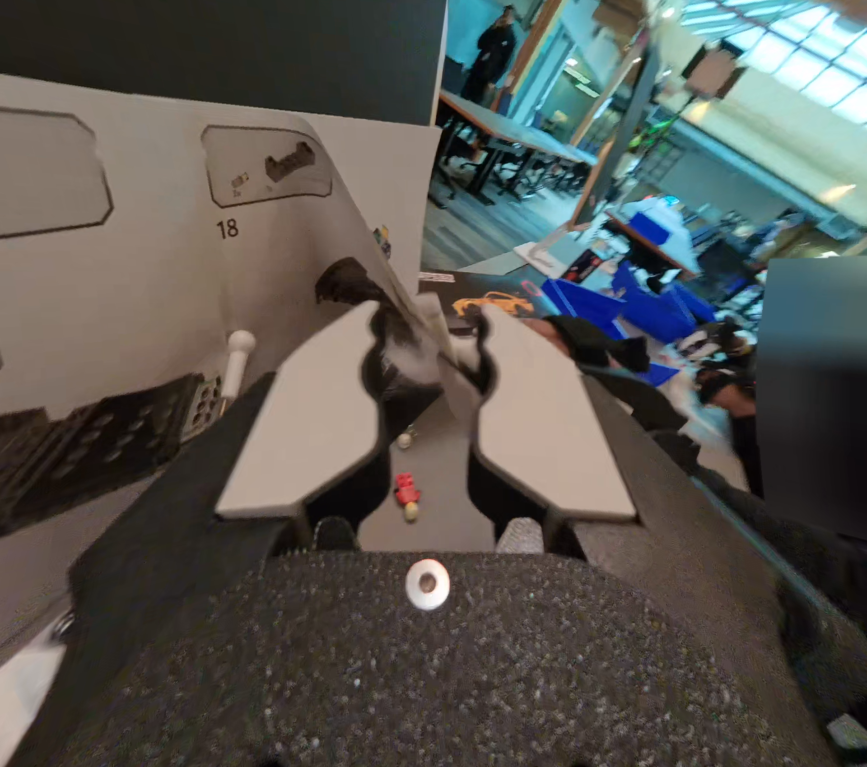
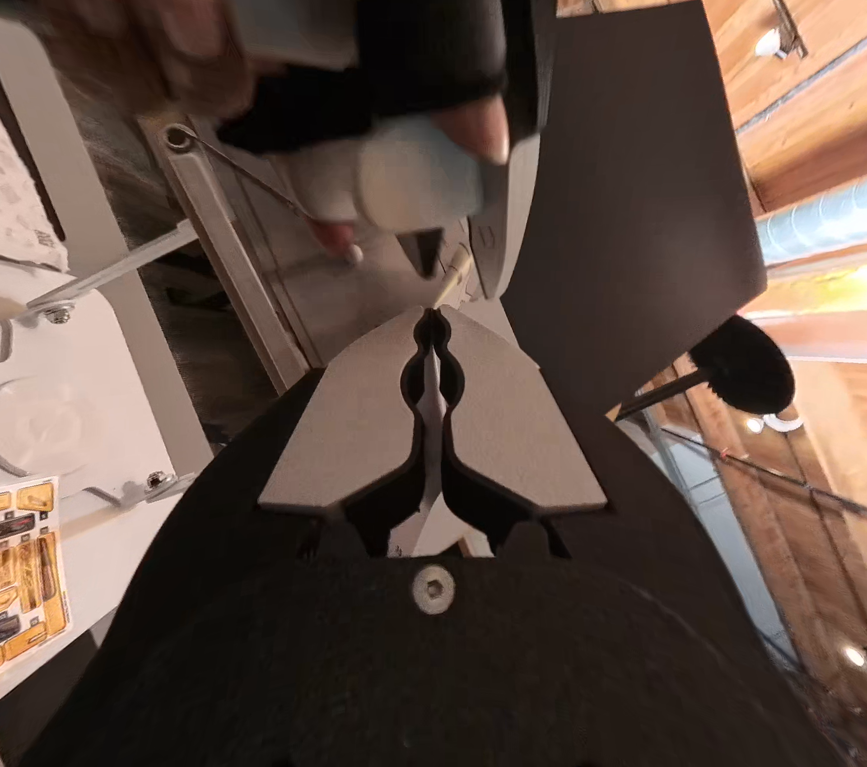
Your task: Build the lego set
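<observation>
The instruction booklet [image 1: 187, 275] stands open at the left, and one page edge [image 1: 422, 322] runs up between my left gripper's fingers. My left gripper [image 1: 429, 313] is open, with a finger on each side of that page and a gap between them. Below it, a small red Lego piece [image 1: 406, 492] and a small pale piece [image 1: 403, 441] lie on the dark table [image 1: 422, 528]. My right gripper [image 2: 430, 313] is shut on a thin white page seen edge-on [image 2: 434, 416]. Just beyond it, a gloved hand [image 2: 413, 177] and the left gripper's grey finger [image 2: 509, 219] are blurred.
The Lego box with an orange car picture [image 1: 492, 303] lies behind the booklet. A dark upright board [image 2: 633, 181] stands at the right. A yellow sticker sheet [image 2: 28, 557] lies at the lower left on a white frame [image 2: 94, 369]. Blue bins [image 1: 647, 303] and work tables sit further off. The tips of both grippers are at nearly the same place.
</observation>
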